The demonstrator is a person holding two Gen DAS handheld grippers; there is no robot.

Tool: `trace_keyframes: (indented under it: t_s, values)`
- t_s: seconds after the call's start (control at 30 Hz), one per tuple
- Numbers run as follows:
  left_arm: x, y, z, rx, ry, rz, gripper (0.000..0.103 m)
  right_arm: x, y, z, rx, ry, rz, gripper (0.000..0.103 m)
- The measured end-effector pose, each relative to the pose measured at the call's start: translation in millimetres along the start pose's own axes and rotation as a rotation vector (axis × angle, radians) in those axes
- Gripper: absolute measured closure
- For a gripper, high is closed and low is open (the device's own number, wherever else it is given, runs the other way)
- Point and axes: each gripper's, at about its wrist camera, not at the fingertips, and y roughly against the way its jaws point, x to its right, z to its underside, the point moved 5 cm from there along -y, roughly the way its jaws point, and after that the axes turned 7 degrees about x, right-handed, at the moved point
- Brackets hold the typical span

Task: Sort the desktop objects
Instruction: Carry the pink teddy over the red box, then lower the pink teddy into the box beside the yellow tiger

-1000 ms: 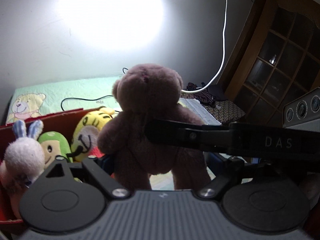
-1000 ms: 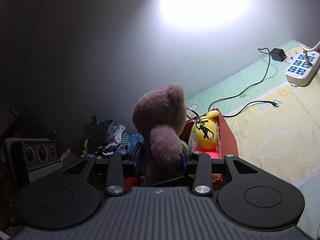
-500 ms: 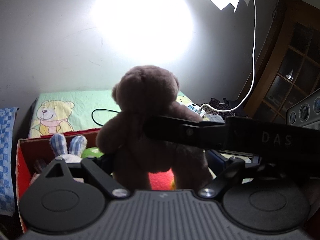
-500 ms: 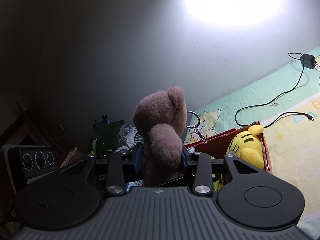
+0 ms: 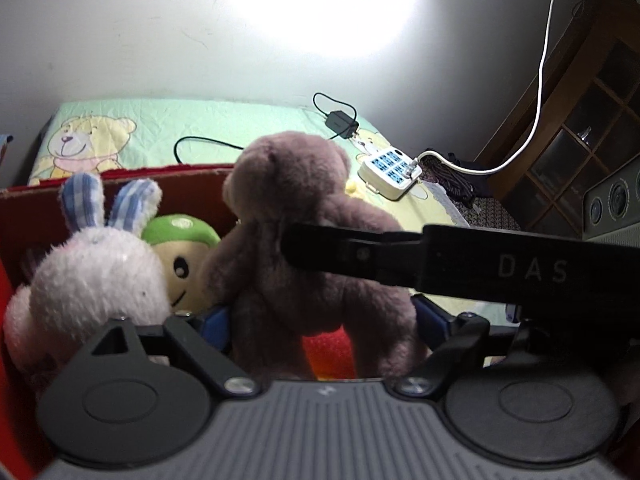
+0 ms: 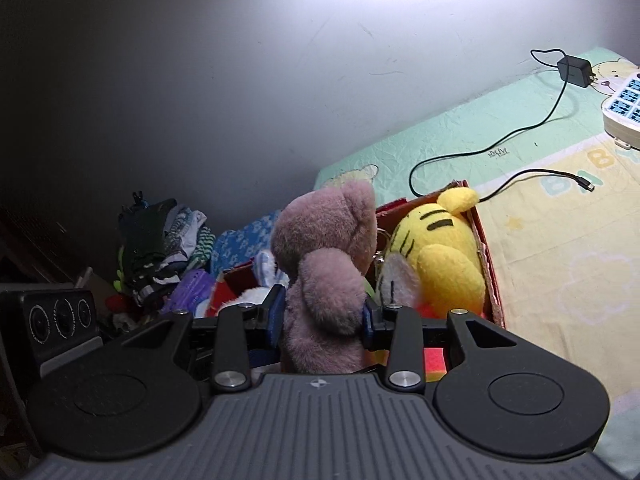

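Both jaws clamp one brown bear [image 5: 308, 240]: the left gripper [image 5: 320, 320] at its lower body, the right gripper [image 6: 324, 316] around its middle. Since a second ago the pair has carried it lower, over the red box [image 6: 486, 264], between the rabbit [image 5: 92, 264] and tiger [image 6: 436, 256]. Release into the box looks close.

Inside the red box [image 6: 486, 264], the yellow tiger [image 6: 440, 256] at two o'clock and the white rabbit [image 5: 92, 268] at nine crowd the brown bear [image 6: 328, 272], while the mat [image 6: 560, 240] at three lies open.
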Motion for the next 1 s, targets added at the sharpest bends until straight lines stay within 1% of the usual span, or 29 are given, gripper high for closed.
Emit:
trace_keyframes:
  t_s: [0.07,0.13,0.27,0.37,0.47,0.6,0.8,1.0]
  values:
    - [-3,-3,3,-0.003,-0.013,-0.008,0.012,4,-9,3,-0.019,0.007,0.028,0.063]
    - [-3,-1,5,-0.004,-0.032,-0.012,0.01,5,-13,5,-0.028,0.004,0.03,0.064]
    - [-7,-3,7,-0.007,-0.043,-0.015,0.008,-1,-22,5,-0.039,0.06,0.048,0.064]
    - [-11,-6,7,-0.008,-0.082,-0.048,0.008,0,-33,4,-0.044,0.076,0.038,0.064]
    - [-13,-7,10,-0.009,-0.128,-0.102,0.009,9,-43,8,-0.06,0.039,0.018,0.064]
    - [-16,-8,11,-0.018,-0.133,-0.103,0.008,8,-39,11,-0.053,0.045,0.012,0.064]
    - [-13,-8,14,-0.03,-0.149,-0.104,0.005,5,-36,16,-0.088,0.055,-0.02,0.063]
    - [-15,-10,11,-0.031,-0.145,-0.135,0.005,7,-38,13,-0.081,0.049,-0.01,0.059]
